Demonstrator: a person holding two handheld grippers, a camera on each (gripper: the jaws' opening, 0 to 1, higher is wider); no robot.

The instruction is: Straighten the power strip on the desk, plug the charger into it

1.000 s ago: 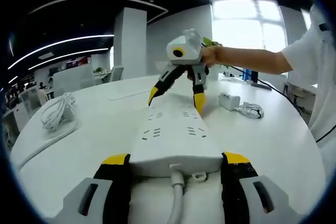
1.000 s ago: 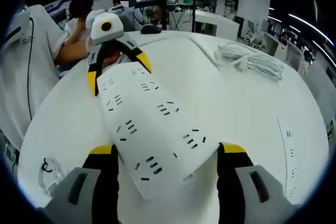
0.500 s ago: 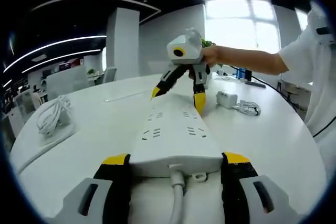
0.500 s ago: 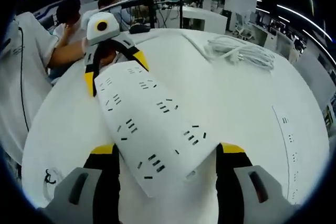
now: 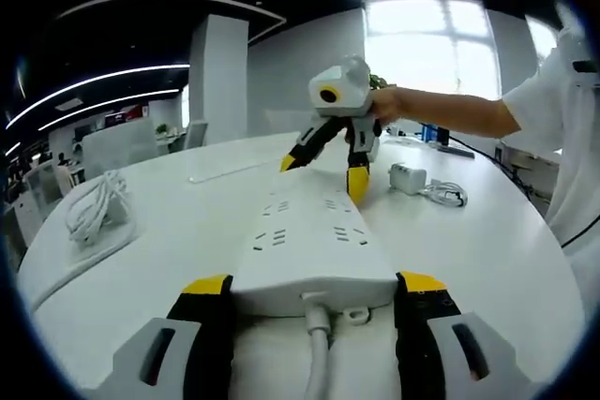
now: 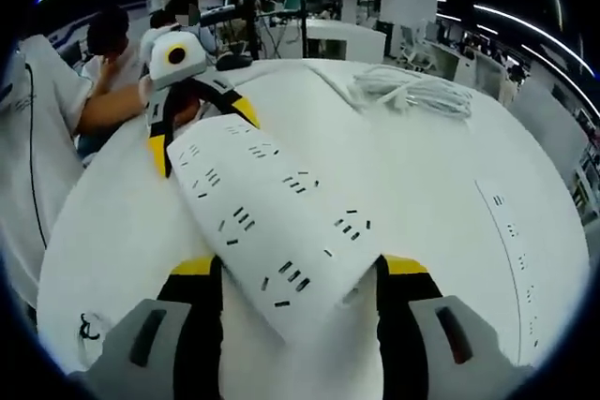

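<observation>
Straddling the cord end of the white power strip (image 5: 314, 241) at bottom centre, my left gripper (image 5: 314, 292) stands spread, not clamped. Mid-frame, my right gripper (image 5: 330, 173) brackets its far end, also apart. Charger (image 5: 409, 178) sits right, beyond; coiled cable (image 5: 94, 208) far left.

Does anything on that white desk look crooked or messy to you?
Nothing looks damaged or spilled. The power strip lies slantwise between the right tongs. The charger lies unplugged beside its loose cable, and a white cord is heaped in a loose bundle on the desk.
</observation>
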